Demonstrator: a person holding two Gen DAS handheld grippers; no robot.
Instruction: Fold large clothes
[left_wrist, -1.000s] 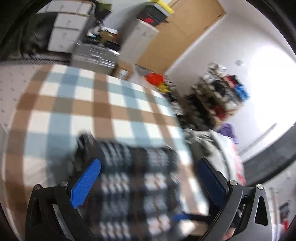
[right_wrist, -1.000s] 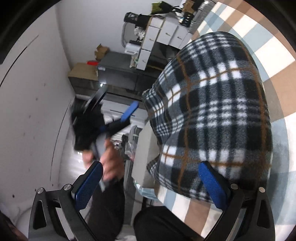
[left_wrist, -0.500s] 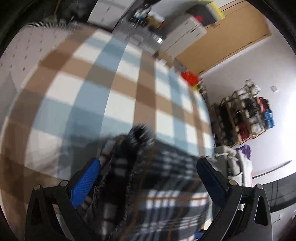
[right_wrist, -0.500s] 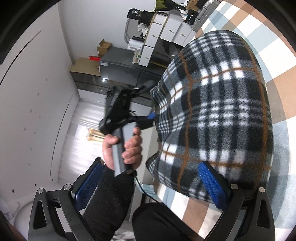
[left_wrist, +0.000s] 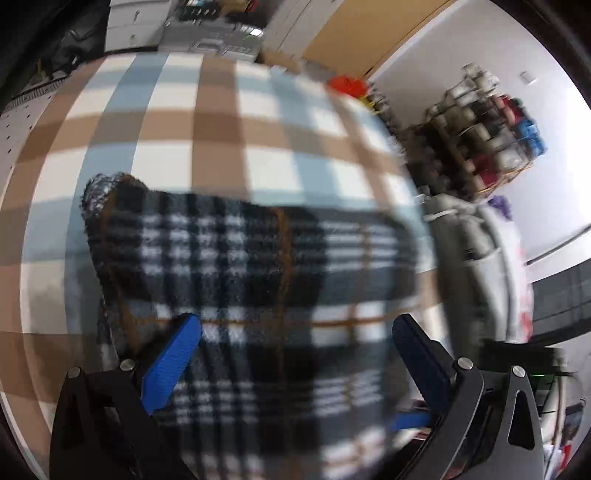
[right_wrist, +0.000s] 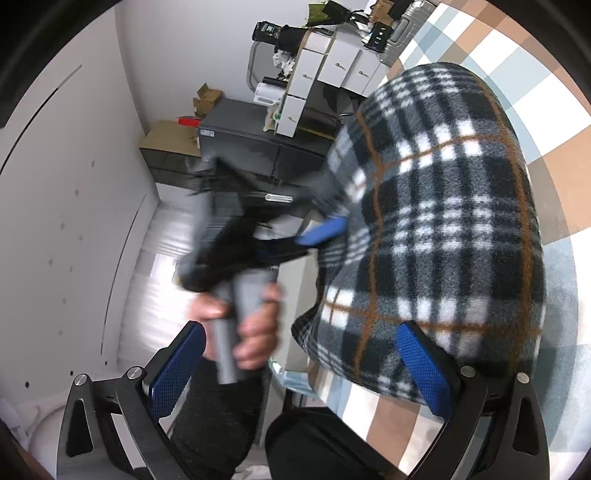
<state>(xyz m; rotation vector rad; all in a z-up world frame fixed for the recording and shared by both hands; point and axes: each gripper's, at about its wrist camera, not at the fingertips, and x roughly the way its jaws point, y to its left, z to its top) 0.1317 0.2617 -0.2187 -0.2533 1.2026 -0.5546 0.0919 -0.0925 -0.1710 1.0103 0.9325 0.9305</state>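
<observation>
Sliding nearer since before, left hand-held gripper (left_wrist: 295, 354) overhangs plaid garment (left_wrist: 236, 258).

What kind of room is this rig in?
Likely a lived-in home room, perhaps a bedroom or storage room. A plaid fleece garment lies on a checked cloth, white drawer units stand by the wall, and a rack crammed with shoes or similar items sits near a wooden door.

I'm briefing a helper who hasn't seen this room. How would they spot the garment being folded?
Find the big tablecloth checked in tan, pale blue and white. On it lies a folded fleece garment. Its tight black, white and grey plaid with thin orange lines sets it apart from the cloth's broad pastel squares.
</observation>
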